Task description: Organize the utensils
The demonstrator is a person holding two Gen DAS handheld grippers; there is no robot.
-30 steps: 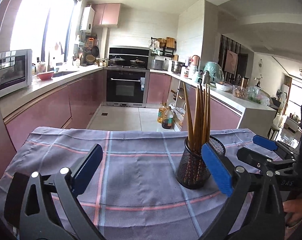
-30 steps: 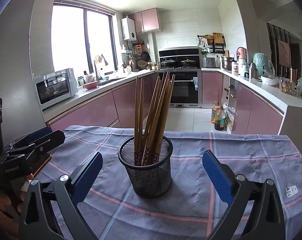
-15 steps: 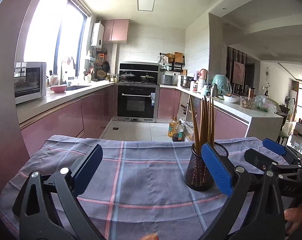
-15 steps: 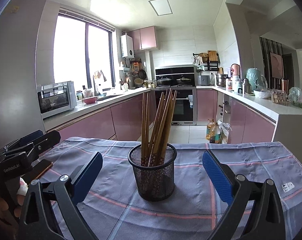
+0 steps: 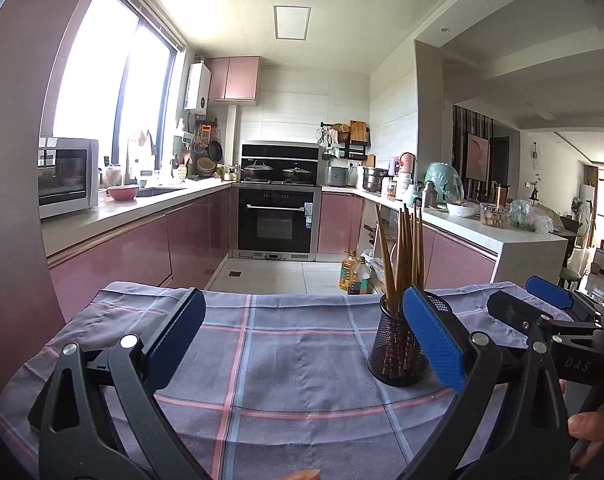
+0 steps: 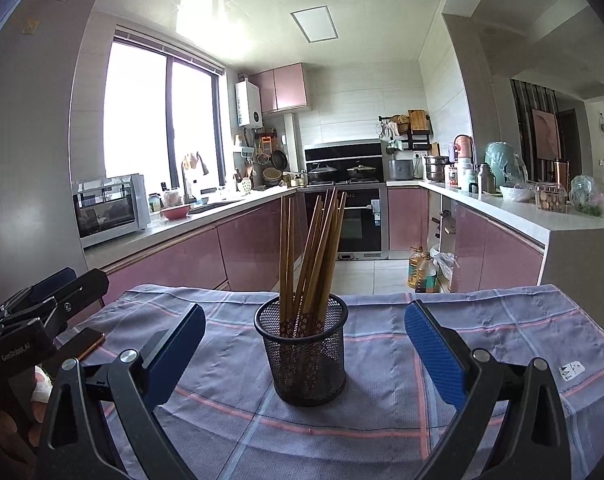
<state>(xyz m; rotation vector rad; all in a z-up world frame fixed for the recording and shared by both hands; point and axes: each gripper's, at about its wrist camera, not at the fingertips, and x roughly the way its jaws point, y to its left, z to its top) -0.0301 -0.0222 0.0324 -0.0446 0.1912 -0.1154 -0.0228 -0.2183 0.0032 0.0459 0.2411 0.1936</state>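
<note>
A black mesh holder (image 6: 302, 354) stands upright on the checked cloth (image 6: 481, 332); several brown chopsticks (image 6: 313, 256) stand in it, tips down. My right gripper (image 6: 302, 340) is open and empty, with the holder straight ahead between its blue pads. My left gripper (image 5: 302, 340) is open and empty; the holder (image 5: 397, 348) stands just behind its right pad, with the chopsticks (image 5: 401, 252) rising above. The right gripper also shows in the left wrist view (image 5: 541, 300), and the left gripper in the right wrist view (image 6: 58, 284), at the frame edges.
A phone with a gold edge (image 6: 88, 340) lies on the cloth at the left, near the left gripper. The cloth's far edge (image 5: 286, 294) drops to the kitchen floor. Oil bottles (image 6: 419, 270) stand on the floor beyond. Pink counters run along both sides.
Both grippers have pulled back and tilted up, so the holder looks smaller and lower in both views. Both stay open and empty. The holder and chopsticks have not moved.
</note>
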